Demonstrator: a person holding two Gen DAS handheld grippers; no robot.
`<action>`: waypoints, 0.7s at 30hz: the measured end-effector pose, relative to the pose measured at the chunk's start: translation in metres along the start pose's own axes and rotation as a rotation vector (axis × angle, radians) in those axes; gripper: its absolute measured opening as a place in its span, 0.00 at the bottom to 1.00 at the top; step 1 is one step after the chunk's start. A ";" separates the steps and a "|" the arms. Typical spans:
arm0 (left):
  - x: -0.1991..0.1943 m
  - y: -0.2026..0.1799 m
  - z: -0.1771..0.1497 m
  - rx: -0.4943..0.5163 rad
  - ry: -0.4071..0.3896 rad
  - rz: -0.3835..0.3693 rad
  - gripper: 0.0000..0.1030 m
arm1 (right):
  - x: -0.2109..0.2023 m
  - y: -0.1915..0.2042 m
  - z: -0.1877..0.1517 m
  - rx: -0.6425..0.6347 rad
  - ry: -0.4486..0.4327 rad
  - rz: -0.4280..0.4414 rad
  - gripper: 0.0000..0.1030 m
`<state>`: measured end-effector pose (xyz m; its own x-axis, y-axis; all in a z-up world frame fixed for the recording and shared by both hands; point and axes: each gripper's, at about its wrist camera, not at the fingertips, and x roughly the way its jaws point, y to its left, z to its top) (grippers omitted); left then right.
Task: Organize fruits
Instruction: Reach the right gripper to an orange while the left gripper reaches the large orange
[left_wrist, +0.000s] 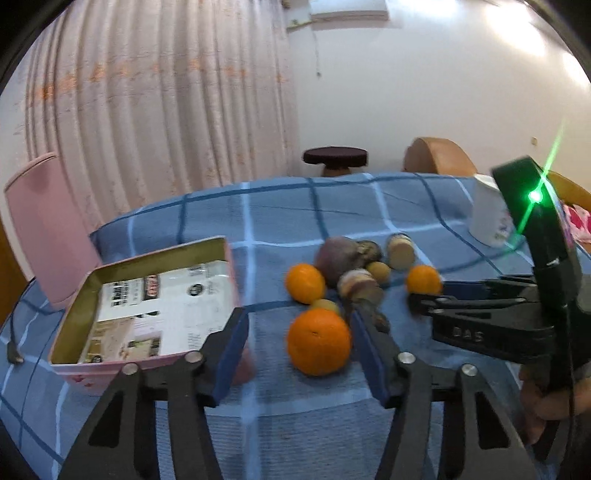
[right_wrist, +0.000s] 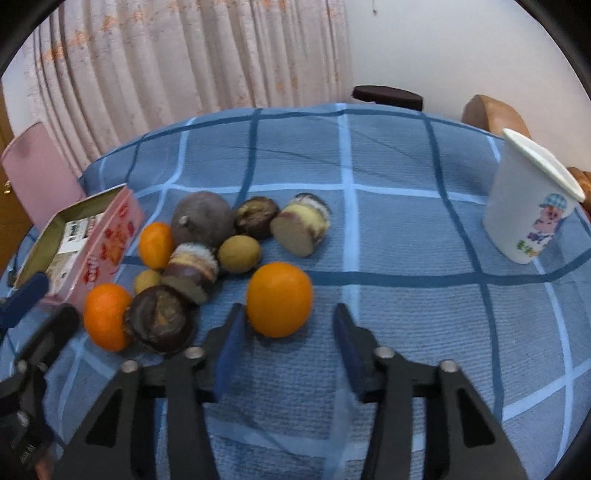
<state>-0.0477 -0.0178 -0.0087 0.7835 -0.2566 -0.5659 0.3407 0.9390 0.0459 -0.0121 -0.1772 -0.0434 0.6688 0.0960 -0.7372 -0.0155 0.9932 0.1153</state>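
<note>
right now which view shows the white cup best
The right wrist view: the white cup stands whole on the blue checked cloth, its rim and cartoon print plain to see. In the left wrist view the cup sits at the far right, partly hidden behind the other black handheld unit, print barely legible.

- Pleated pale pink curtain (left_wrist: 147, 103) hangs behind the table's far edge.
- Plain white wall (left_wrist: 424, 85), brightly lit at upper right.
- Round dark brown stool (left_wrist: 335, 158) beside a tan wooden chair back (left_wrist: 436, 155).
- Blue checked tablecloth (right_wrist: 388, 206).
</note>
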 end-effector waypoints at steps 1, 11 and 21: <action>0.003 -0.001 0.000 -0.007 0.021 -0.030 0.46 | 0.001 0.003 0.000 -0.008 0.008 0.010 0.34; 0.011 -0.005 0.001 0.001 0.093 -0.076 0.41 | -0.007 -0.015 0.002 0.072 0.005 0.020 0.33; 0.010 -0.002 -0.001 -0.017 0.152 -0.182 0.41 | -0.025 -0.022 0.008 0.118 -0.077 0.035 0.33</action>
<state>-0.0409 -0.0224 -0.0157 0.6223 -0.3864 -0.6807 0.4596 0.8843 -0.0817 -0.0227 -0.2020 -0.0226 0.7247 0.1206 -0.6784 0.0448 0.9742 0.2211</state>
